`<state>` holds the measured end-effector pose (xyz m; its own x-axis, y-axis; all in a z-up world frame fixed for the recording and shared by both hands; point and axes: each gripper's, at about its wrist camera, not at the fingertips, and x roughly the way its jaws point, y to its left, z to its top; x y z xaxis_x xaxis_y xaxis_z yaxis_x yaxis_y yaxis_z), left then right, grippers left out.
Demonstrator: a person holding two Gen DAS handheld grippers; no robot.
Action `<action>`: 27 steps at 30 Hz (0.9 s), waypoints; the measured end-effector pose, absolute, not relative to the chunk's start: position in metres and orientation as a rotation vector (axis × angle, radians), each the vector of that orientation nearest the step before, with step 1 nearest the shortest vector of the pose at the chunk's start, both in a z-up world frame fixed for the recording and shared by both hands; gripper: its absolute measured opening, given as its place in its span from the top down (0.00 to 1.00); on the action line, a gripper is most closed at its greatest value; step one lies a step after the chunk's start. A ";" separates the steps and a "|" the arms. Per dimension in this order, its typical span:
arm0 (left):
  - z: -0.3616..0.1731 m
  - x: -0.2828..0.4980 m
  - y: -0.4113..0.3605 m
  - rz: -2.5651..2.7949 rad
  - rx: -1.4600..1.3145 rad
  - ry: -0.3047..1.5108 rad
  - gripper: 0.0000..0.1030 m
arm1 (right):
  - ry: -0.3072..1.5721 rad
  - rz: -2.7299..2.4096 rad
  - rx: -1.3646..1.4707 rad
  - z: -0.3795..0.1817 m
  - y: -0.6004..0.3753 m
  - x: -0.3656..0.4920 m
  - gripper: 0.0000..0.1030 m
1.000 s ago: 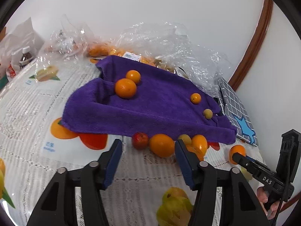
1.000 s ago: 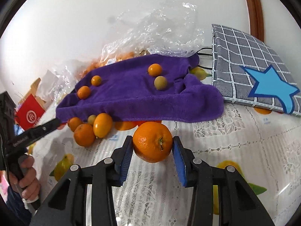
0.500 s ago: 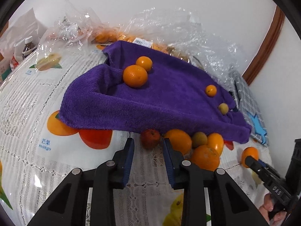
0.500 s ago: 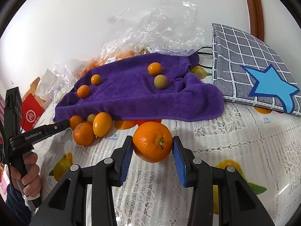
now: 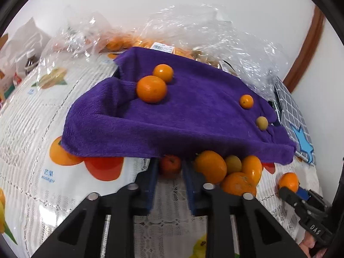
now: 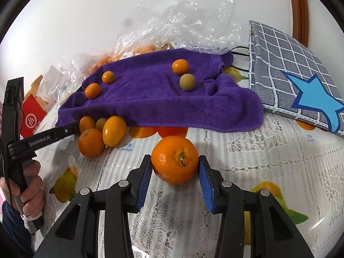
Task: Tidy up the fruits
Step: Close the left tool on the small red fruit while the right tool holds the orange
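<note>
My left gripper (image 5: 169,163) is shut on a small red fruit (image 5: 169,166) at the front edge of the purple towel (image 5: 193,118). Just right of it lies a cluster of oranges and a greenish fruit (image 5: 210,169). Two oranges (image 5: 151,88) rest on the towel's left part; a small orange (image 5: 246,101) and a yellow-green fruit (image 5: 261,123) rest on its right. My right gripper (image 6: 175,161) is shut on a large orange (image 6: 174,159) in front of the towel (image 6: 150,103). A hand (image 6: 30,191) holds the left gripper's handle.
Crumpled clear plastic bags (image 5: 193,32) with more oranges lie behind the towel. A grey checked cushion with a blue star (image 6: 296,79) lies at the right. A red box (image 6: 32,118) and a bottle (image 5: 29,62) stand at the far left. A lace cloth (image 6: 279,172) covers the fruit-printed table.
My left gripper moved forward to the towel's edge and its jaws closed from wide apart onto the small red fruit. The right gripper stayed put with its orange.
</note>
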<state>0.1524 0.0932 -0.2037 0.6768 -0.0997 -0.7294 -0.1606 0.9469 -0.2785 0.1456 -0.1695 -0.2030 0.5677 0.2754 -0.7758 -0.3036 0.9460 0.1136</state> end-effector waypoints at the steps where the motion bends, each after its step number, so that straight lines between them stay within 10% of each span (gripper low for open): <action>1: -0.204 0.151 0.095 0.033 -0.348 0.828 0.79 | 0.911 0.342 -0.040 -0.204 -0.168 0.146 0.58; 15: -0.204 0.141 0.101 0.054 -0.389 0.811 0.78 | 0.921 0.334 -0.200 -0.209 -0.141 0.145 0.37; 27: -0.197 0.137 0.091 -0.013 -0.356 0.772 0.78 | 0.898 0.287 -0.112 -0.204 -0.159 0.148 0.60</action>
<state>0.1371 0.0913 -0.1972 0.7195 -0.1407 -0.6801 -0.1181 0.9402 -0.3195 0.1484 -0.1594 -0.2042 0.5878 0.1986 -0.7843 -0.2922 0.9561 0.0231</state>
